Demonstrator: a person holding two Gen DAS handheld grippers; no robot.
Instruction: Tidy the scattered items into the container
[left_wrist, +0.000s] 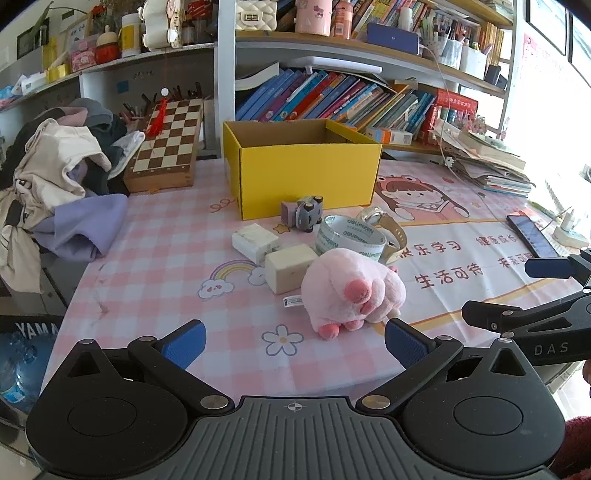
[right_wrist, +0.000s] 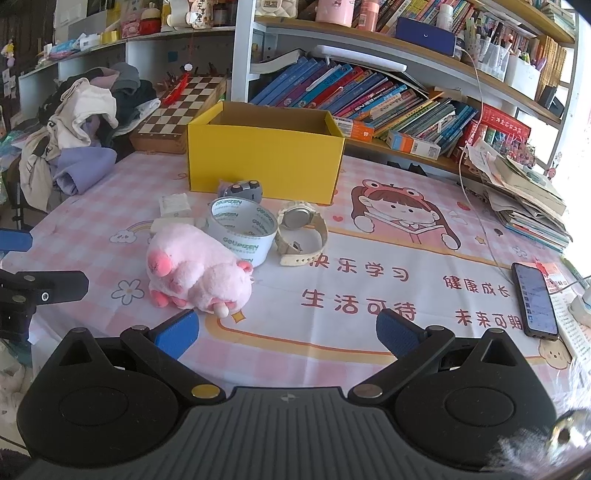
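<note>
Hovering low over the tablecloth (left_wrist: 155, 258), left gripper (left_wrist: 293, 341) spread wide, gripping nothing; pink plush (left_wrist: 351, 290) lies on its side just ahead, right of centre. Behind it two pale blocks (left_wrist: 290, 267), tape roll (left_wrist: 349, 236), watch (left_wrist: 388, 229), toy car (left_wrist: 306, 214), then the open yellow box (left_wrist: 306, 173). Bare cloth between the pads

Right view: right gripper (right_wrist: 286, 330) also spread, holding nothing, plush (right_wrist: 195, 269) ahead-left, touching the tape roll (right_wrist: 242, 229); watch (right_wrist: 301, 232) beside it. Phone (right_wrist: 535, 301) near the right edge, open cloth ahead

Pink plush pig (left_wrist: 352, 290), tape roll (left_wrist: 349, 236) and watch (right_wrist: 301, 232) lie before open yellow box (left_wrist: 306, 166).
</note>
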